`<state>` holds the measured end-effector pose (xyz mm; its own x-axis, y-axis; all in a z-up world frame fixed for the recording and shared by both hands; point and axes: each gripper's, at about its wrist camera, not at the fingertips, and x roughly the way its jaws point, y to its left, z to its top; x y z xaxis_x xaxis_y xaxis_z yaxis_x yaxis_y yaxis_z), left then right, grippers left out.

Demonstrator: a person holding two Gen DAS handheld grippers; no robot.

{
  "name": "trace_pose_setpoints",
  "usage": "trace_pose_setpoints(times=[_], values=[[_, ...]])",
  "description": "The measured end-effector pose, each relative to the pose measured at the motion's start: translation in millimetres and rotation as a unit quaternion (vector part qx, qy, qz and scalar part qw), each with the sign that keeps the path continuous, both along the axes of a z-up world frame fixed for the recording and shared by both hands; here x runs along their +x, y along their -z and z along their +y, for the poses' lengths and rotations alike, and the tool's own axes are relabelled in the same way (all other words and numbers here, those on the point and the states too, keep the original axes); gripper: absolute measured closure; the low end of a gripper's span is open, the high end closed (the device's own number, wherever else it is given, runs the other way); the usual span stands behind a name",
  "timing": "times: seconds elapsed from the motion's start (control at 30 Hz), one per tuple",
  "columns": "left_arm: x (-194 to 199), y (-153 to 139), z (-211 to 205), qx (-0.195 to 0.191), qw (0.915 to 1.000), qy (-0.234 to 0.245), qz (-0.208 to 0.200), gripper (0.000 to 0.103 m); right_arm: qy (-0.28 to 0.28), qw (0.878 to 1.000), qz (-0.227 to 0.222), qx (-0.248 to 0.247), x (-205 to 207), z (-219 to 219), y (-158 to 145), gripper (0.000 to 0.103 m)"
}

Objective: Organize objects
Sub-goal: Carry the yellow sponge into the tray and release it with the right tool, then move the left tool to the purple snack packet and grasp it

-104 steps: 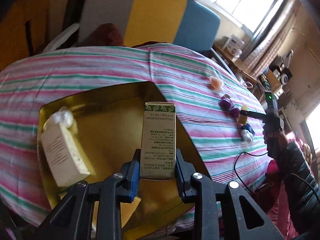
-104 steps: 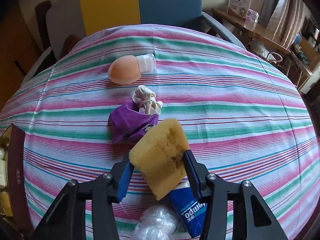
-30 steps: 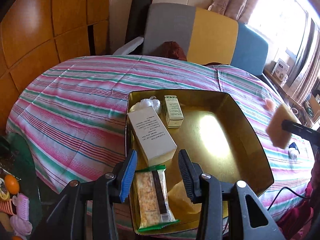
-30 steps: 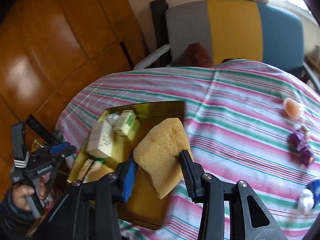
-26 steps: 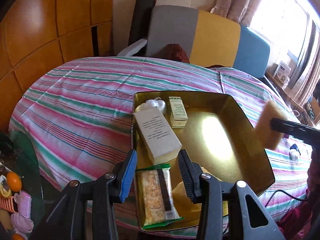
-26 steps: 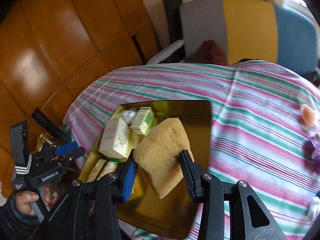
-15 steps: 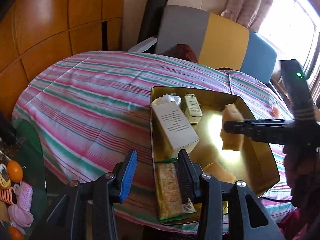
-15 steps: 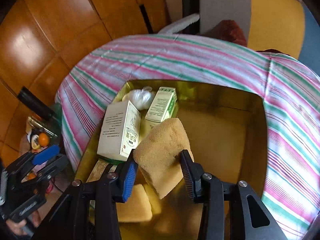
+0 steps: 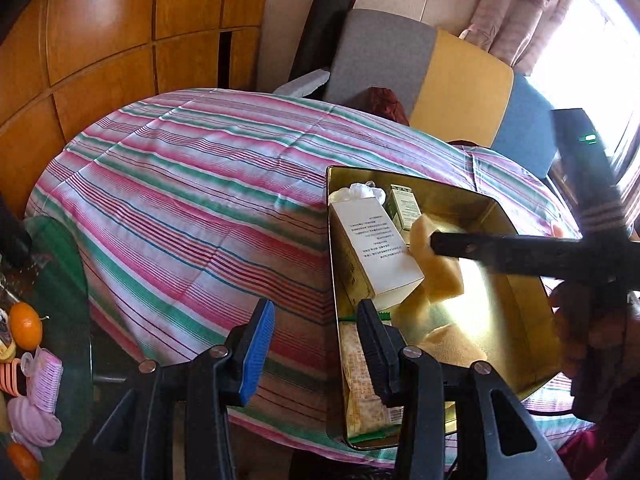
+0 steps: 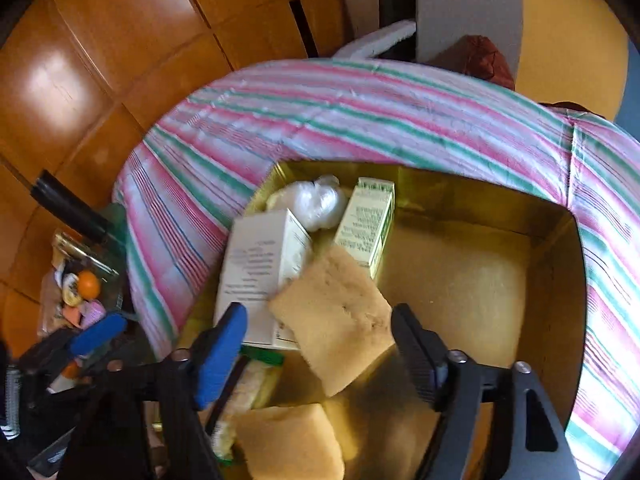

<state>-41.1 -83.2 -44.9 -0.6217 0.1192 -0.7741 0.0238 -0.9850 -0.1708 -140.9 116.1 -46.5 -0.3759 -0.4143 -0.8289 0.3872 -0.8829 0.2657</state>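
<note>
Over the gold tray (image 10: 560, 320), the right gripper (image 10: 316, 344), just opened, apparently frees the sponge (image 10: 336, 320); the left gripper (image 9: 316, 332) gapes empty.

Daylight from window (image 9: 592, 40) blown out, glare on gold tray (image 9: 480, 272), right-wrist view motion-blurred, fisheye-bent dark corners

**Surroundings, non-task items**

Striped cloth (image 9: 192, 208) in pink, green and white covers the round table. Behind it stands a chair (image 9: 432, 76) with grey, yellow and blue back panels; a dark red bundle (image 9: 384, 102) rests on its seat. Wood panelling (image 9: 112, 40) lines the wall at left. Curtain (image 9: 516, 20) hangs by a bright window. Low at left, a glass side table (image 9: 60, 264) carries an orange (image 9: 25, 326) and a pink brush (image 9: 50, 376).
</note>
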Motion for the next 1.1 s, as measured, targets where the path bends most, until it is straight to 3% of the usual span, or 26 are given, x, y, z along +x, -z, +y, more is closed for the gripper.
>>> trace_pose_setpoints(times=[0.2,0.43,0.7,0.87,1.1], values=[[0.8,-3.0,1.4,0.007,1.0000,0.005,0.003,0.060,0.046,0.998,0.032,-0.033,16.8,39.1,-29.1,0.021],[-0.7,-8.7,13.8,0.010,0.9996,0.024,0.004,0.060,0.122,0.990,0.059,-0.033,51.6,123.7,-48.1,0.014],[-9.0,-24.5,60.1,-0.005,0.9966,0.081,0.016,0.060,0.258,0.964,0.065,-0.022,96.0,254.8,-52.5,0.011],[-15.5,-33.3,100.1,-0.012,0.9921,0.124,0.018,0.060,0.373,0.925,0.067,-0.018,132.0,352.0,-55.3,0.010],[-22.5,-49.7,177.7,-0.021,0.9783,0.205,0.022,0.060,0.547,0.835,0.062,-0.023,181.1,474.6,-43.2,0.010]])
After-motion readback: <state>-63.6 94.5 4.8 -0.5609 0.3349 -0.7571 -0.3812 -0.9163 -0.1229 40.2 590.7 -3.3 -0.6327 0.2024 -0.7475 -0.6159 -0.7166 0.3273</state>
